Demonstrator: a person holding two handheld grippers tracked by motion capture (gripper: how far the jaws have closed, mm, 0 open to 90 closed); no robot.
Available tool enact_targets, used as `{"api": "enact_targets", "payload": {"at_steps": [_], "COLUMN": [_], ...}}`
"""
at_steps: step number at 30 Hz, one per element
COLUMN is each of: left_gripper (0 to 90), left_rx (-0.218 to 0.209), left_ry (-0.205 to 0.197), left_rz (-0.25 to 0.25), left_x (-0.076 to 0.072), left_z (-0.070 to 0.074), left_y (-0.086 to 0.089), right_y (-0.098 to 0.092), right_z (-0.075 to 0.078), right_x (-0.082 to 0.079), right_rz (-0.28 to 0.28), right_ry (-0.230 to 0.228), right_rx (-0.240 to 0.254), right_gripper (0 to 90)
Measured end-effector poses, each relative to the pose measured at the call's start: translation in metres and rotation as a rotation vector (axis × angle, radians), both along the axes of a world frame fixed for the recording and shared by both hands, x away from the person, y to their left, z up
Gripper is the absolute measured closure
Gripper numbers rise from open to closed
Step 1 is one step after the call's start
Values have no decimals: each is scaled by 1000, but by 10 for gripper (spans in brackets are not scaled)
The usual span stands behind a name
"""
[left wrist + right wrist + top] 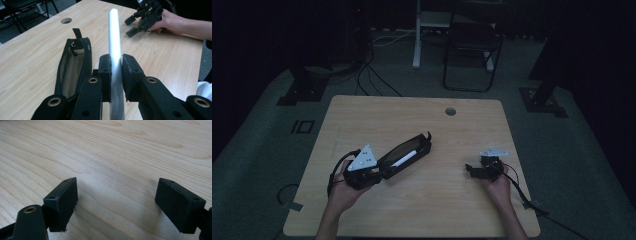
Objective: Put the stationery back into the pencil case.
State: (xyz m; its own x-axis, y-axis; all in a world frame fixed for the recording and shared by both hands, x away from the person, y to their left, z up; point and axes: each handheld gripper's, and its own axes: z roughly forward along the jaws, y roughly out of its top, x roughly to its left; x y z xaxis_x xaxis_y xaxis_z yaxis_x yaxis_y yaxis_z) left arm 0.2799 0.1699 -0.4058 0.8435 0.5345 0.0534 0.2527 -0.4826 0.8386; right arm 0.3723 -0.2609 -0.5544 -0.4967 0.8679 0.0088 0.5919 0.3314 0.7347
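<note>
The room is dim. A light wooden bench (462,200) with a round cable hole (450,111) stands on grey carpet (577,165). Behind it a black folding chair (472,50) stands beside a white post (417,35), and cables (372,80) trail across the floor.

**Where things lie on the table**

On the table (362,112), the open pouch (404,154) lies left of the middle, its long side slanted from near-left to far-right. The tube (114,40) stands between the jaws of the left gripper (116,68), which sits at the near-left end of the pouch; in the high view the tube lies over the opening of the pouch. The right gripper (482,168) rests near the right edge, well apart from the pouch. A round hole (450,111) lies behind both, near the far edge.
</note>
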Motion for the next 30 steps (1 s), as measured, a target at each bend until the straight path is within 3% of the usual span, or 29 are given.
{"api": "enact_targets", "payload": {"at_steps": [30], "left_gripper": [788], "left_rx": [-11], "left_ry": [-14], "left_rz": [8], "left_x": [12], "left_z": [11], "left_y": [6], "right_y": [0], "right_z": [0], "right_x": [0], "right_rz": [0], "right_ry": [0], "right_rx": [0], "right_gripper": [184]}}
